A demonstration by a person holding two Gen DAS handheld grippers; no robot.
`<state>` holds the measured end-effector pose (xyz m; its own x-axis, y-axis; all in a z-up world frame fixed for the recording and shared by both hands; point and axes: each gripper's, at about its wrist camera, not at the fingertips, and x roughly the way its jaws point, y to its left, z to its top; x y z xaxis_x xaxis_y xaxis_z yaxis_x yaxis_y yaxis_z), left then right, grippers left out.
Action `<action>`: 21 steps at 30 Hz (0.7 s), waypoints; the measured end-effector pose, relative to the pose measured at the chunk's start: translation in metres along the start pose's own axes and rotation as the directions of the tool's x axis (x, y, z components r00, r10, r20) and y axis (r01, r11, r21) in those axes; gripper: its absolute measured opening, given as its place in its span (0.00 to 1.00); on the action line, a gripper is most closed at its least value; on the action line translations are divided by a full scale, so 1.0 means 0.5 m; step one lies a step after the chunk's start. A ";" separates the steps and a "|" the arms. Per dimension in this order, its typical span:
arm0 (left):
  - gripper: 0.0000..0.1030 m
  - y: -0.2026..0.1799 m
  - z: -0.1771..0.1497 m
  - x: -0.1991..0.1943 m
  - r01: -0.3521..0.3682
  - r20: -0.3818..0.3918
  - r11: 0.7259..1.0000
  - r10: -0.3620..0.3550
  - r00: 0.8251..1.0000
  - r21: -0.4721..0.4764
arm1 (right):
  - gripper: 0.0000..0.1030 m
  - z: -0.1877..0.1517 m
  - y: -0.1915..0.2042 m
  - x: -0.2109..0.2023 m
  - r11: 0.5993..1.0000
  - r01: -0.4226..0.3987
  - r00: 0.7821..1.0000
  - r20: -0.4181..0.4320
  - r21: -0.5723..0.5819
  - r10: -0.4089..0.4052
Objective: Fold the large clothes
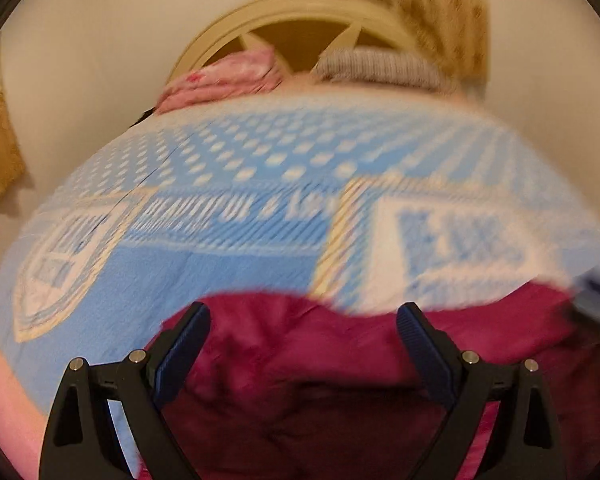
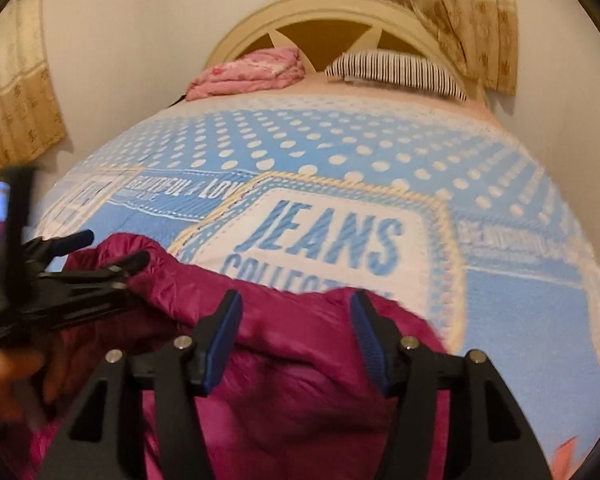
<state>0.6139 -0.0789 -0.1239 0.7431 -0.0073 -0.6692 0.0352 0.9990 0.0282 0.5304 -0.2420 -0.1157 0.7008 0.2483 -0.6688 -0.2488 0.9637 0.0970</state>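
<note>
In the left wrist view, which is blurred, the left gripper (image 1: 302, 320) is hovering with its fingers spread wide over the magenta garment (image 1: 300, 372), and nothing is sitting between the blue pads (image 1: 182, 354). The garment is lying crumpled at the near edge of the blue blanket (image 1: 260, 184), which is covering the bed and is carrying white dots at the far end and a shield emblem (image 1: 60, 264) at the near left. At the far end, a pink folded cloth (image 1: 224, 80) is resting on the left and a grey-looking pillow (image 1: 384, 66) on the right, both in front of the cream arched headboard (image 1: 300, 16). Patterned curtains (image 1: 432, 4) are hanging at the far right. In the right wrist view, the right gripper (image 2: 296, 332) is likewise standing open, its fingers straddling a raised fold of the magenta garment (image 2: 300, 360) without closing on it. The left gripper (image 2: 112, 252) is appearing at the near left, seen side-on with its fingers parted, the lower one lying against the garment's far left edge. Beyond the garment, the blanket's white panel (image 2: 320, 236) is showing the word JEANS. Here the pillow (image 2: 396, 70) is showing dark stripes, beside the pink folded cloth (image 2: 248, 72).
</note>
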 end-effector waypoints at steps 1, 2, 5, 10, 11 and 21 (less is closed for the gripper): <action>0.92 -0.013 0.009 -0.003 0.032 0.002 0.999 -0.032 0.999 0.008 | 0.52 0.003 0.010 0.020 1.000 0.001 1.000 -0.004 0.004 -0.001; 0.92 -0.025 0.013 0.005 0.058 -0.013 0.998 -0.058 0.998 0.018 | 0.52 0.001 0.015 0.031 1.000 0.017 1.000 -0.007 0.001 -0.017; 0.92 -0.035 -0.006 0.061 0.057 -0.096 0.998 -0.054 0.994 0.025 | 0.52 -0.021 0.014 0.061 1.000 0.028 0.999 -0.038 0.014 -0.028; 0.92 -0.018 -0.068 0.118 0.067 -0.173 0.998 -0.070 0.982 -0.020 | 0.50 -0.082 -0.014 0.083 0.999 0.028 0.997 -0.069 0.030 -0.025; 0.92 -0.019 -0.069 0.118 0.065 -0.171 0.998 -0.068 0.983 -0.020 | 0.50 -0.086 -0.016 0.083 0.999 0.024 0.998 -0.065 0.032 -0.022; 0.94 -0.036 -0.078 0.142 0.017 -0.183 1.000 -0.012 0.983 0.024 | 0.50 -0.096 -0.011 0.099 0.998 0.048 0.996 -0.074 0.026 -0.046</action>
<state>0.6400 -0.0958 -0.2010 0.6078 -0.0113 -0.7940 0.0641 0.9973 0.0348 0.5342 -0.2397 -0.1847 0.6601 0.1956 -0.7253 -0.1972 0.9768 0.0839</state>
